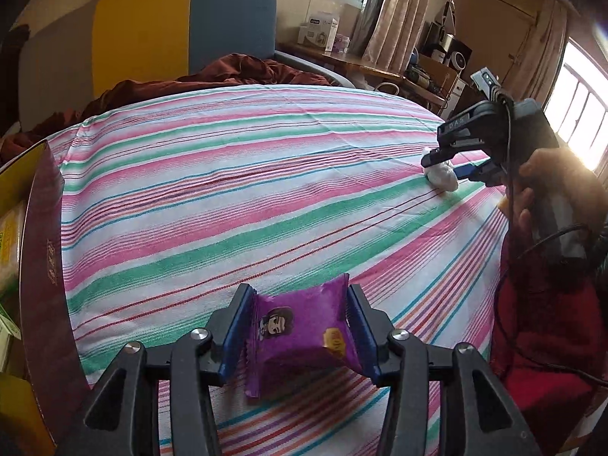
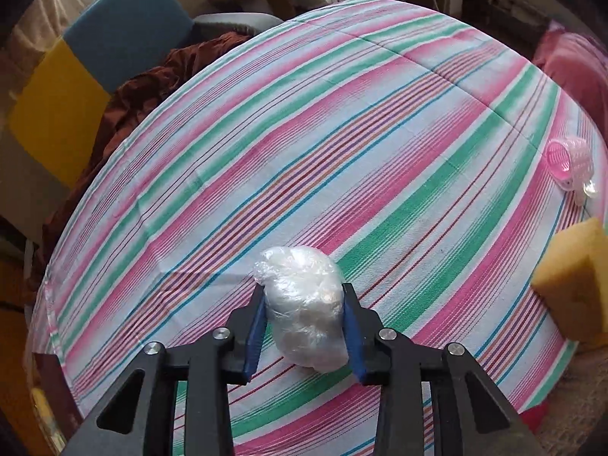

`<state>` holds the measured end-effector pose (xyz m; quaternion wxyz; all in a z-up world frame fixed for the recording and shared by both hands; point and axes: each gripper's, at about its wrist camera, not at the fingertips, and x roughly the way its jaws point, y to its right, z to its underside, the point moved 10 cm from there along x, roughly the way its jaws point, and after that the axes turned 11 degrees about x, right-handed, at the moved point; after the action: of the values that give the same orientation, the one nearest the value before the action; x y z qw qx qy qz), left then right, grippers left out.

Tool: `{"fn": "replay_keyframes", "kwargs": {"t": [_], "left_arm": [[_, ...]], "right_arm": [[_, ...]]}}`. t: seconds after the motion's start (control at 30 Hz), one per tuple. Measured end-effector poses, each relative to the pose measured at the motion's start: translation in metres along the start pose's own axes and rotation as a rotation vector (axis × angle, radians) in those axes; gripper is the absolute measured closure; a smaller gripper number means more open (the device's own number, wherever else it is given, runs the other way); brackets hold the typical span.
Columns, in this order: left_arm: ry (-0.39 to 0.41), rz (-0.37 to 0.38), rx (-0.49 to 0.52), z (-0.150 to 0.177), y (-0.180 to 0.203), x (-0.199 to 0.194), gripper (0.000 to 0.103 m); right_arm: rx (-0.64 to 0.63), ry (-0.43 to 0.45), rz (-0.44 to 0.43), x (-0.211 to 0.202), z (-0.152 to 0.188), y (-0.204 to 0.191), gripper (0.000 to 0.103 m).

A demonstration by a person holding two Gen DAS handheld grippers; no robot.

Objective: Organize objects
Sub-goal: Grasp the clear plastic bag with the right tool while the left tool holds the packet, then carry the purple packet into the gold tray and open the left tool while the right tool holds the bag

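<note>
Your left tongs grasp a small purple foil snack packet between blue pads, held just above the near part of the bed's pink, green and white striped sheet. Your right tongs are clenched on a crumpled ball of clear plastic film, which rests on the sheet toward its right side. Far right in the right wrist view lie a yellow sponge block and a pink plastic coil. A dark maroon box stands at the left.
</note>
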<state>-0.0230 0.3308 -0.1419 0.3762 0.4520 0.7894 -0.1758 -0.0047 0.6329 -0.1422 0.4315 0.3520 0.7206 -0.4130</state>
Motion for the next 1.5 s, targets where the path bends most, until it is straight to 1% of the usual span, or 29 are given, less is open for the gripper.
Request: {"fn": "replay_keyframes", "kwargs": {"t": [0.07,0.13,0.17,0.2,0.23,0.27,0.3,0.43,0.5,0.7,0.9,1.07,1.23,1.5], "left_arm": [[0.011,0.006,0.005,0.001,0.001,0.002,0.049],[0.02,-0.002,0.019,0.002,0.003,0.004,0.049],[0.02,-0.01,0.03,0.003,0.003,0.004,0.049],[0.025,-0.022,0.046,0.004,0.005,0.005,0.05],[0.033,-0.031,0.054,0.004,0.005,0.005,0.05],[0.04,-0.037,0.058,0.004,0.005,0.005,0.05],[0.043,-0.04,0.057,0.004,0.006,0.005,0.05],[0.041,-0.036,0.046,0.004,0.004,0.006,0.05],[0.041,-0.043,0.052,0.004,0.005,0.006,0.05],[0.048,-0.055,0.056,0.005,0.005,0.005,0.05],[0.058,-0.049,0.048,0.006,0.007,0.003,0.05],[0.064,-0.052,0.049,0.007,0.007,0.002,0.05],[0.068,-0.069,0.057,0.007,0.007,0.001,0.05],[0.069,-0.083,0.068,0.009,0.007,0.0,0.051]], "right_arm": [[-0.047,-0.022,-0.076,-0.002,0.007,-0.015,0.066],[-0.137,-0.099,-0.151,0.002,0.027,-0.039,0.066],[-0.195,-0.146,-0.163,0.007,0.041,-0.051,0.066],[-0.247,-0.167,-0.159,0.009,0.051,-0.058,0.065],[-0.305,-0.158,-0.15,0.008,0.057,-0.065,0.065],[-0.34,-0.165,-0.161,0.007,0.062,-0.071,0.065],[-0.351,-0.185,-0.174,0.008,0.067,-0.074,0.065],[-0.355,-0.192,-0.169,0.011,0.071,-0.078,0.064],[-0.366,-0.193,-0.153,0.012,0.072,-0.079,0.064],[-0.42,-0.174,-0.101,0.012,0.08,-0.085,0.065],[-0.443,-0.162,-0.084,0.01,0.085,-0.09,0.063],[-0.501,-0.139,-0.037,0.007,0.09,-0.097,0.063],[-0.52,-0.127,-0.019,0.003,0.092,-0.1,0.065],[-0.517,-0.135,-0.023,0.0,0.098,-0.107,0.064]]}}
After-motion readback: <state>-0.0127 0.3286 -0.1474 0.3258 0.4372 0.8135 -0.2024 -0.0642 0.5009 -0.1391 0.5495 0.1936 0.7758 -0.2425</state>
